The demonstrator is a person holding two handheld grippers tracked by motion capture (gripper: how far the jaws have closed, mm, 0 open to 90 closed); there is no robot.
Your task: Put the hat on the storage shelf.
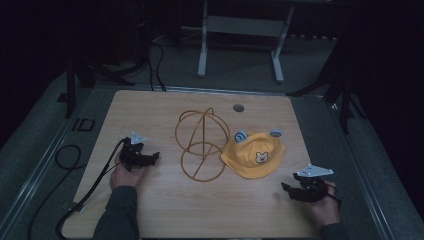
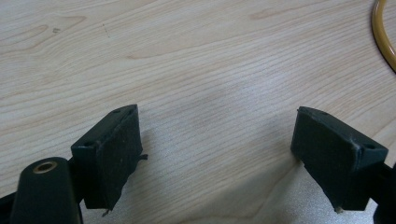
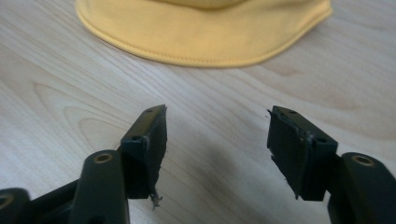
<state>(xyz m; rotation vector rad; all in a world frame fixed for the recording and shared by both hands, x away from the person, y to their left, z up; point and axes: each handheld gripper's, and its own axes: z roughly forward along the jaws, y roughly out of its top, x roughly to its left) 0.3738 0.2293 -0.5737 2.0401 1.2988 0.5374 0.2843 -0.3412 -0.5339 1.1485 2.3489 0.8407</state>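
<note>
A yellow child's hat (image 1: 254,155) with a bear patch and two small blue ears lies on the wooden table (image 1: 150,115), right of centre. Its brim (image 3: 205,35) fills the top of the right gripper view. A gold wire stand (image 1: 201,144) made of rings sits at the table's middle; an arc of it (image 2: 383,35) shows at the right edge of the left gripper view. My left gripper (image 1: 156,156) rests low on the left side, open and empty, its jaws wide (image 2: 217,154). My right gripper (image 1: 285,187) sits near the front right, open and empty (image 3: 217,149), pointing at the hat brim.
A round grommet hole (image 1: 238,107) marks the table's far edge. A black cable (image 1: 80,200) trails from the left gripper off the table's front left corner. A white frame's legs (image 1: 240,45) stand on the floor beyond the table. Dark surroundings on both sides.
</note>
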